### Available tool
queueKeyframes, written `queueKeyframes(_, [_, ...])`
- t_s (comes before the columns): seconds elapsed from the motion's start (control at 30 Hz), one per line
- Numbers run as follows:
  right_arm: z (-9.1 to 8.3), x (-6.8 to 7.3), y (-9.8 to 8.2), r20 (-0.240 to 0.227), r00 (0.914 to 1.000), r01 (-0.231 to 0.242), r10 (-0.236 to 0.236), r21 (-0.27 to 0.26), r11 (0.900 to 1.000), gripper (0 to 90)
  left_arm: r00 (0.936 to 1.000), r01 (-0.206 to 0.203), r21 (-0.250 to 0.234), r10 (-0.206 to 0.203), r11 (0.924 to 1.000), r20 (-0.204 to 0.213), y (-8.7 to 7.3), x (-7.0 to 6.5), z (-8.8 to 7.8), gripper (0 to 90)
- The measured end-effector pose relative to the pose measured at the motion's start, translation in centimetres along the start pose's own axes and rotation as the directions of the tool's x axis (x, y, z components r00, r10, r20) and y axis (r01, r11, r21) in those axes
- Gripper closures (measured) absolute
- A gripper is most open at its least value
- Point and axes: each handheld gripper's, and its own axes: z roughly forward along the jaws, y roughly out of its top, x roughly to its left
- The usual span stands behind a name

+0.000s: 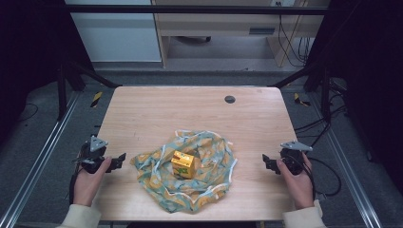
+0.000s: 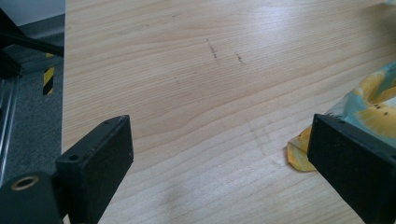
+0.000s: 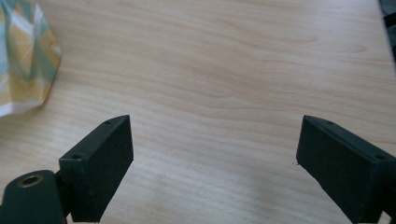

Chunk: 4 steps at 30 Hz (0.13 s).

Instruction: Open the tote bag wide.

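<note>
box [image 1: 183,164] on cloth [image 1: 209,149] - both grippers wide, off cloth

A small yellow box [image 1: 183,164] stands upright at the middle of a crumpled cloth [image 1: 209,147]. The cloth, yellow and pale blue, lies spread on the table's near half

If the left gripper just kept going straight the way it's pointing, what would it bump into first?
Most likely the cloth. The left gripper points right, jaws open, toward the cloth's near edge, which its own view shows beside one jaw. Only bare table lies between. The box sits further in.
</note>
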Motion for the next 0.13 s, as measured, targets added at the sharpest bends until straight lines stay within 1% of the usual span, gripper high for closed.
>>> queueKeyframes(0.03, [0.04, 0.09, -0.03, -0.008, 0.9999, 0.008, -0.008, 0.004, 1.0, 10.6, 1.0, -0.004, -0.003, 0.004, 1.0, 0.003, -0.02, -0.17, 0.03, 6.9])
queueKeyframes(0.13, [0.15, 0.37, 0.05, -0.019, 0.9998, 0.011, -0.011, 0.006, 1.0, 10.4, 0.9998, -0.016, -0.008, 0.016, 0.9998, 0.014, 0.02, -0.7, 0.06, 6.8])
